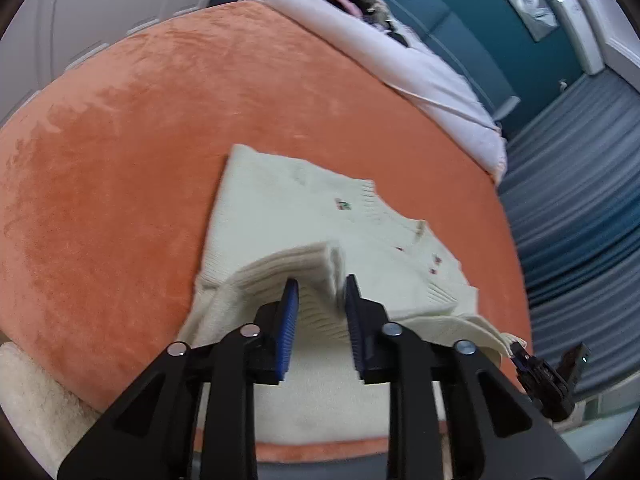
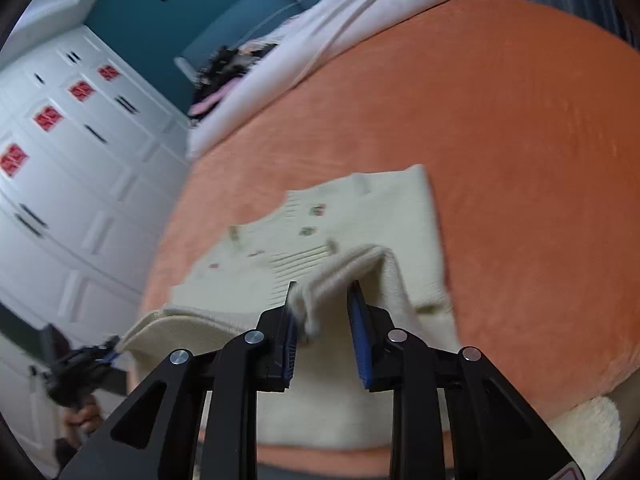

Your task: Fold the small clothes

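Cream sweater (image 1: 280,216) on orange blanket (image 1: 140,140), its hem between both parted grippers (image 1: 322,292), seemingly unpinched.

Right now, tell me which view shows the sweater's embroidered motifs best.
The left wrist view: the cream sweater is fairly sharp there, and its small coloured motifs stand out. In the right wrist view the same sweater is motion-blurred, so the motifs are only smudges.
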Available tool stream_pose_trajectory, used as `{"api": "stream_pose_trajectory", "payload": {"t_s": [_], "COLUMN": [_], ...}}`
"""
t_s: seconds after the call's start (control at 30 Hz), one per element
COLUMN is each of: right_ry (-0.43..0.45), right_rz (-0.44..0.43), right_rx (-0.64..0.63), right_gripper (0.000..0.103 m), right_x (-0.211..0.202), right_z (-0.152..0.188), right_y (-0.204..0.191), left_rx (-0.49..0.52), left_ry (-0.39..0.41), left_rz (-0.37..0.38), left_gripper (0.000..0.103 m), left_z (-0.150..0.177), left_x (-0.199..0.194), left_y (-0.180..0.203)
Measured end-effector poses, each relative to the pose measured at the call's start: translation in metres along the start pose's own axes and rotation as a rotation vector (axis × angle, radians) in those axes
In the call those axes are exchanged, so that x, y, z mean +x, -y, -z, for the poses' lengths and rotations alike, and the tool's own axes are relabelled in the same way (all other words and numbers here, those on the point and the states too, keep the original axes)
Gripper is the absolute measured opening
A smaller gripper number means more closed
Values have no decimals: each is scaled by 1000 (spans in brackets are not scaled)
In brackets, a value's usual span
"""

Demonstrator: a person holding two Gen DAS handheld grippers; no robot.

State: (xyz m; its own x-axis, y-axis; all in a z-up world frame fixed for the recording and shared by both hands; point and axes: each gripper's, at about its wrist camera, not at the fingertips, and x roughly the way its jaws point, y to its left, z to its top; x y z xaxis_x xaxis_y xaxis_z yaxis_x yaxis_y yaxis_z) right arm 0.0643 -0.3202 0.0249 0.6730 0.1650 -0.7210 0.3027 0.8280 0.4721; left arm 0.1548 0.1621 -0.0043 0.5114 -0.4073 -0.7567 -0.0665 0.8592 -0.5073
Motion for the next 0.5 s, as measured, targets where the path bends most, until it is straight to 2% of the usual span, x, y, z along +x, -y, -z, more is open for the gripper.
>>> {"api": "stream_pose_trajectory", "payload": {"t_s": [0.03,0.07,0.1,0.13,0.17,0.2,0.23,0.33,0.5], "right_ry": [-8,-7,16,42,79,111,120,49,28], "right_rz": [29,-4,-56,-61,-24,15,45,110,126], "right_rx": [14,35,40,26,-3,-39,-77,-135,-111], "right_gripper": [25,26,40,59,66,72,72,72,72], "right_x": [9,8,2,-6,-15,-22,-27,-19,9], "right_z": [2,4,9,13,20,24,28,35,17], "right_y": [-3,-1,-3,-3,-5,-3,1,10,17], "left_rx": [-22,-32,-32,-26,-12,16,47,98,143], "left_ry": [1,9,33,79,123,151,147,93,13], "left_rz": [-25,15,49,47,24,5,-16,-79,-39], "left_gripper": [31,34,50,75,84,88,88,88,87], "left_z": [1,2,8,13,20,25,28,22,10], "left_x": [2,-3,-14,-27,-34,-39,-38,-14,33], "left_y": [-3,-5,-6,-8,-11,-12,-12,-12,-9]}}
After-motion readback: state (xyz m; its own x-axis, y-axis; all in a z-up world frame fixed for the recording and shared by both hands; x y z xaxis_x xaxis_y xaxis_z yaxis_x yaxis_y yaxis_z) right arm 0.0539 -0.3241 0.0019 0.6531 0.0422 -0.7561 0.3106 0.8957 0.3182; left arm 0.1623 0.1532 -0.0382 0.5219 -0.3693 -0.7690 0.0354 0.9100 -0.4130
